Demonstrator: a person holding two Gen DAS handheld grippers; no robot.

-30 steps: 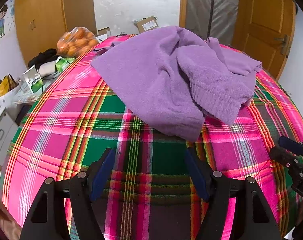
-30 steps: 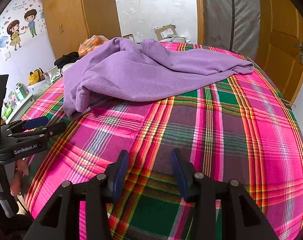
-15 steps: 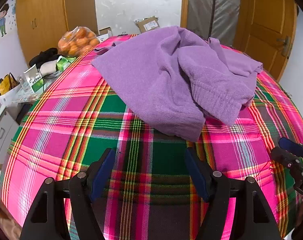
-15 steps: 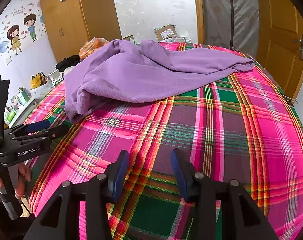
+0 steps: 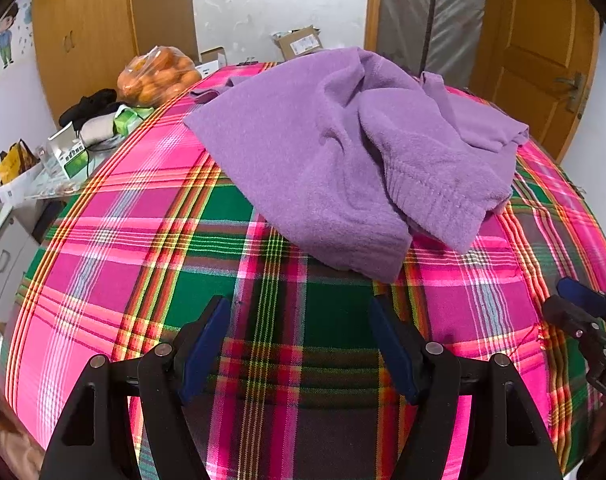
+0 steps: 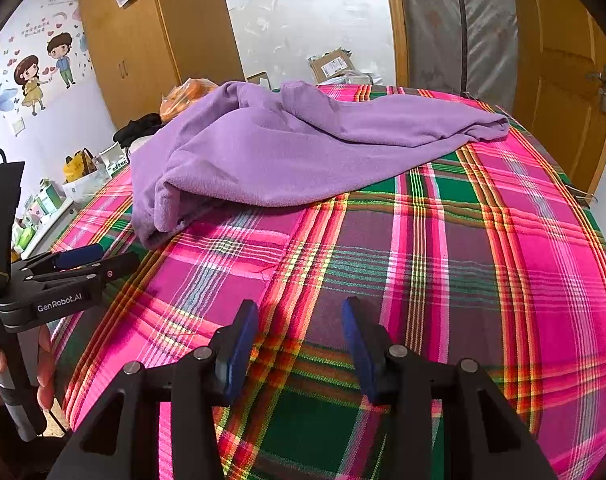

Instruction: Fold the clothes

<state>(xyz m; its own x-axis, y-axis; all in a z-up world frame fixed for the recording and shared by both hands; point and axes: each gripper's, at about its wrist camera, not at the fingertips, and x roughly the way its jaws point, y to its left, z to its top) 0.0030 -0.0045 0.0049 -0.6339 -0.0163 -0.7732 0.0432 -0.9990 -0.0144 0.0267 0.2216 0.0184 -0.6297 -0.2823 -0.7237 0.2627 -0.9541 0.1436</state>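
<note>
Bare plaid bedcover point(image 5: 151, 248) is lying open near and right; the purple garment point(image 5: 323, 152) is blocking the far middle.

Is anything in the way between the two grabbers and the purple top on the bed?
Nothing visible. Only bare plaid bedspread lies between the open left hand-held gripper and the purple top, and likewise ahead of the open right hand-held gripper.

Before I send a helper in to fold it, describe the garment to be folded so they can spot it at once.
Look at the bed covered in a pink and green plaid sheet. On its far half lies a crumpled purple fleece garment, unfolded, with a ribbed hem turned over on top. It is the only clothing on the sheet; the bag of oranges sits beyond the bed's far left edge.
</note>
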